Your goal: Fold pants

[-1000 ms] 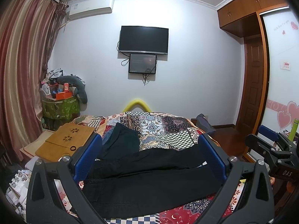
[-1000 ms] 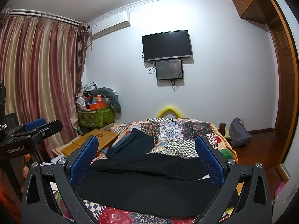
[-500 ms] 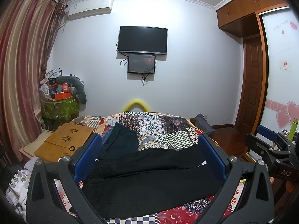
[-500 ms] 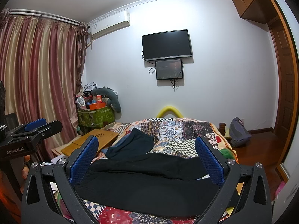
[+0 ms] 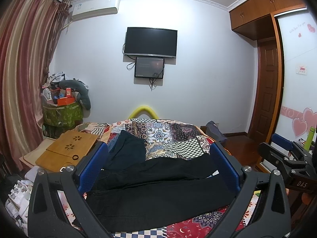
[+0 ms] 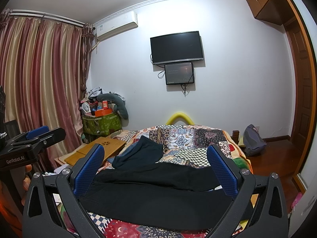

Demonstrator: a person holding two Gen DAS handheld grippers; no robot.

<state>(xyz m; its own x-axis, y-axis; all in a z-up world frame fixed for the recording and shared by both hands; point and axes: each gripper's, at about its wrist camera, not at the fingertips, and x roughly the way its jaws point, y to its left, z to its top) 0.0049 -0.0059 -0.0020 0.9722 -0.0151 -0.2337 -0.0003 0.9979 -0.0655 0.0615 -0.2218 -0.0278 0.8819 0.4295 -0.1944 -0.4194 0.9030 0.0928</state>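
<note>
Black pants lie spread across the near end of a bed with a patchwork cover, both legs running left to right. They also show in the right wrist view. My left gripper is open and empty, held above the pants. My right gripper is open and empty, also above them. Each gripper shows at the edge of the other's view: the right one and the left one.
A second dark garment lies on the bed beyond the pants. A wooden lap table sits left of the bed. A cluttered green bin stands by the curtain. A grey bag lies on the floor at right.
Both views have shifted only slightly. The pants have not moved and both grippers stay open.
</note>
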